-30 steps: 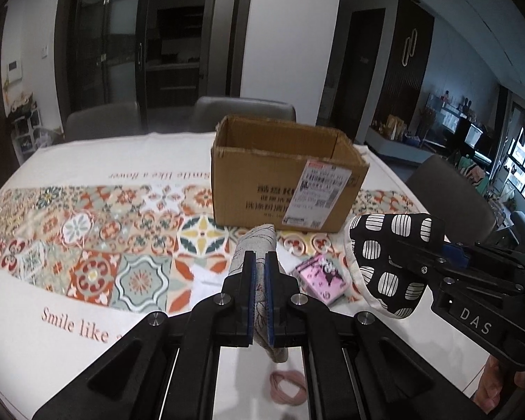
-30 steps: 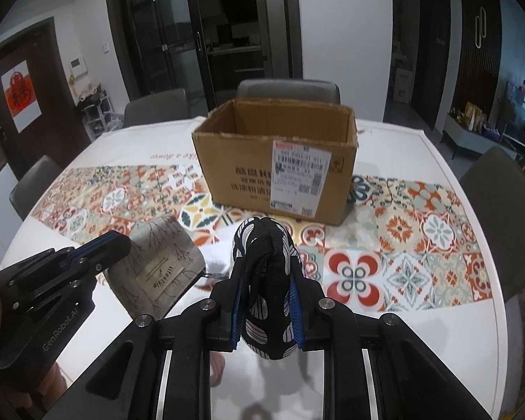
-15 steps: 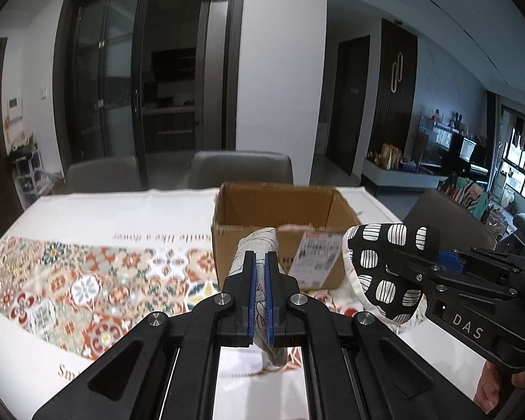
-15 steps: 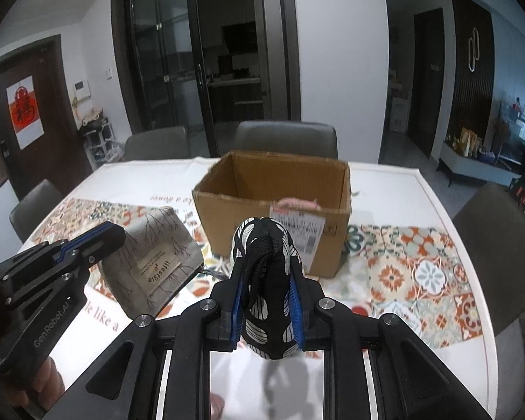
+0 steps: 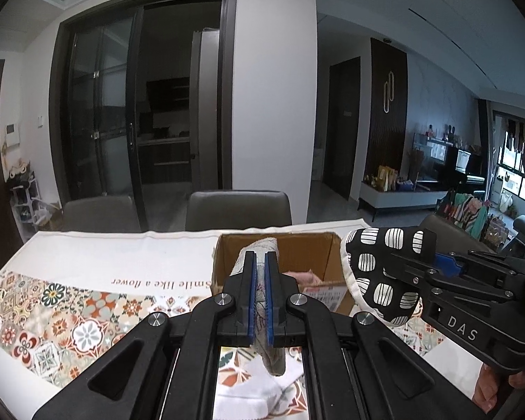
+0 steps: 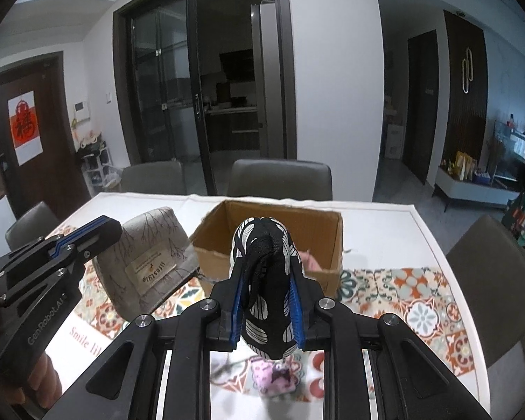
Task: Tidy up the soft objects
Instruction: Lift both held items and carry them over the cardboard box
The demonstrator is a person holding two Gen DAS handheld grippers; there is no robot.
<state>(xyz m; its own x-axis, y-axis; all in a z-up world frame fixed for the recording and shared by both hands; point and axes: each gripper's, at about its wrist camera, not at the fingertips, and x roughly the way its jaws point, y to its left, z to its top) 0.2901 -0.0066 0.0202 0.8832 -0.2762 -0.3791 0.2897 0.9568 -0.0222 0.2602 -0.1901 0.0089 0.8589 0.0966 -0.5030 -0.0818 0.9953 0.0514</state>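
My left gripper (image 5: 259,262) is shut on a grey pot holder (image 5: 260,255) with a branch print, held in the air just before the open cardboard box (image 5: 297,259). The pot holder also shows in the right wrist view (image 6: 147,262), beside the box (image 6: 318,224). My right gripper (image 6: 264,280) is shut on a black-and-white oven mitt (image 6: 264,245), raised in front of the box. The mitt shows in the left wrist view (image 5: 385,273), to the right of the box. Something pink (image 6: 309,262) lies inside the box.
The table has a white cloth with a patterned tile runner (image 6: 420,301). A small pink pouch (image 6: 276,378) lies on it below my right gripper. Grey chairs (image 6: 280,182) stand behind the table and one (image 6: 490,262) at its right side.
Both grippers have risen with their items and moved toward the box. The box now sits lower in both views and its inside shows.
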